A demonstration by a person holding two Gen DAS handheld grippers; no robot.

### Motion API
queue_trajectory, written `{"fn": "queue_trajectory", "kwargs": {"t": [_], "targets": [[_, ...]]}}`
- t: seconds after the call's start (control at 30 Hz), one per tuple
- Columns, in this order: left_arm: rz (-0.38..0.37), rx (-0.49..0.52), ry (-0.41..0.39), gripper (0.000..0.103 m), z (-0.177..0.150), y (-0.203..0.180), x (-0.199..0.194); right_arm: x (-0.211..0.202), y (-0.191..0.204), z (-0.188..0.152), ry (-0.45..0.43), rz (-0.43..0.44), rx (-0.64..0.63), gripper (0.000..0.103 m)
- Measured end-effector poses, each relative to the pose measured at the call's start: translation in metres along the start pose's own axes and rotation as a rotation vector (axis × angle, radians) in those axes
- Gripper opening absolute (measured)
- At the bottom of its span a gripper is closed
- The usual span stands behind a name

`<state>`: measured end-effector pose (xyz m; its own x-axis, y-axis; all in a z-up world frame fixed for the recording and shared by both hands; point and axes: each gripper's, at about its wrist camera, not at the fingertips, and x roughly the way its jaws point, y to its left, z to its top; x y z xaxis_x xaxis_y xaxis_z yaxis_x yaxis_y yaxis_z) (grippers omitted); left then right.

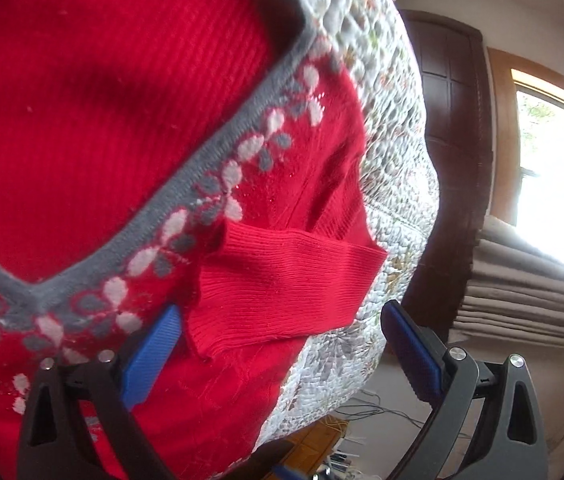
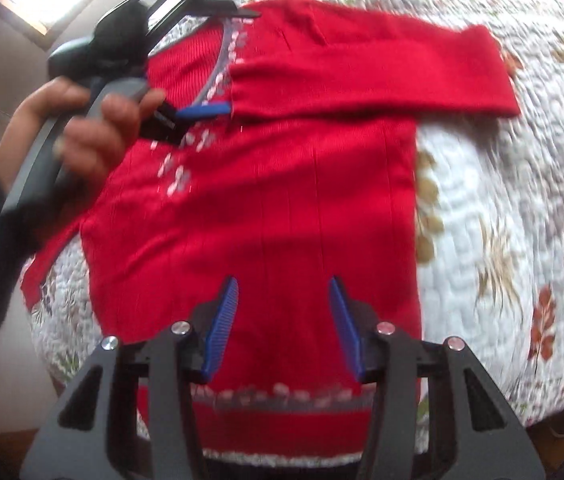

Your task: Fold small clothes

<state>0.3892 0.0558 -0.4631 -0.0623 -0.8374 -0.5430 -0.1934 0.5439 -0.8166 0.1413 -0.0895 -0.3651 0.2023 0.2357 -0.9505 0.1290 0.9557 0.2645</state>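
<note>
A red knit sweater [image 2: 266,200] with a grey V-neck trim [image 1: 186,184] and white-and-grey flower pattern lies flat on a quilted bedspread [image 2: 502,220]. One sleeve [image 2: 370,80] is folded across the chest, and its cuff [image 1: 282,288] ends near the neckline. My left gripper [image 1: 282,344] is open just above that cuff, with one blue pad on each side of it. In the right wrist view a hand [image 2: 94,136] holds the left gripper [image 2: 242,60] at the collar. My right gripper [image 2: 284,320] is open over the sweater's lower body, near the patterned hem [image 2: 282,396], holding nothing.
The floral quilt [image 1: 394,152] drops off at the bed's edge on the right of the left wrist view. Beyond it stand a dark wooden door [image 1: 450,120], a bright window [image 1: 554,176] and folded beige fabric [image 1: 530,292]. Cables [image 1: 370,412] lie on the floor.
</note>
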Motion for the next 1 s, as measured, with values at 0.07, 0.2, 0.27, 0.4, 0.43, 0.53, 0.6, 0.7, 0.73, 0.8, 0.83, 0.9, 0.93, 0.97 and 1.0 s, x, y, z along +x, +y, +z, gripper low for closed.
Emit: {"fn": "queue_trajectory", "kwargs": {"t": [0.07,0.2,0.27,0.4,0.43,0.53,0.6,0.7,0.73,0.8,0.83,0.9,0.93,0.97,1.0], "targets": [[0.018,0.0,-0.009,0.097,-0.002,-0.002,0.002,-0.001,0.003,-0.009,0.009,0.012,0.02,0.047],[0.102,0.027,0.0,0.047,-0.005,-0.008,0.006,-0.01,0.006,-0.024,0.016,0.032,0.044,0.047],[0.172,0.03,0.017,0.012,-0.005,-0.008,0.01,-0.014,0.009,-0.03,0.021,0.041,0.054,0.047],[0.243,0.062,0.008,0.004,-0.008,-0.013,0.008,-0.021,0.011,-0.038,0.022,0.048,0.06,0.047],[0.248,0.085,-0.005,0.004,-0.01,-0.018,0.003,-0.023,0.011,-0.039,0.02,0.045,0.06,0.047],[0.266,0.158,-0.042,0.004,-0.017,-0.033,-0.012,-0.026,0.01,-0.04,0.017,0.048,0.072,0.047],[0.272,0.189,-0.063,0.004,-0.02,-0.041,-0.025,-0.026,0.012,-0.039,0.018,0.05,0.075,0.047],[0.277,0.241,-0.108,0.004,-0.025,-0.052,-0.05,-0.025,0.015,-0.038,0.02,0.057,0.076,0.047],[0.277,0.257,-0.124,0.004,-0.026,-0.054,-0.061,-0.024,0.016,-0.038,0.022,0.061,0.076,0.047],[0.283,0.279,-0.146,0.004,-0.027,-0.055,-0.078,-0.024,0.02,-0.038,0.022,0.064,0.074,0.047],[0.287,0.291,-0.158,0.004,-0.029,-0.055,-0.088,-0.024,0.022,-0.039,0.022,0.066,0.069,0.047],[0.298,0.304,-0.178,0.004,-0.032,-0.053,-0.103,-0.023,0.027,-0.04,0.024,0.067,0.059,0.047],[0.304,0.307,-0.189,0.004,-0.032,-0.052,-0.111,-0.023,0.031,-0.04,0.024,0.069,0.053,0.047],[0.309,0.307,-0.199,0.004,-0.033,-0.049,-0.119,-0.022,0.034,-0.041,0.025,0.07,0.047,0.047],[0.317,0.305,-0.208,0.004,-0.033,-0.045,-0.128,-0.022,0.036,-0.041,0.026,0.071,0.039,0.047]]}}
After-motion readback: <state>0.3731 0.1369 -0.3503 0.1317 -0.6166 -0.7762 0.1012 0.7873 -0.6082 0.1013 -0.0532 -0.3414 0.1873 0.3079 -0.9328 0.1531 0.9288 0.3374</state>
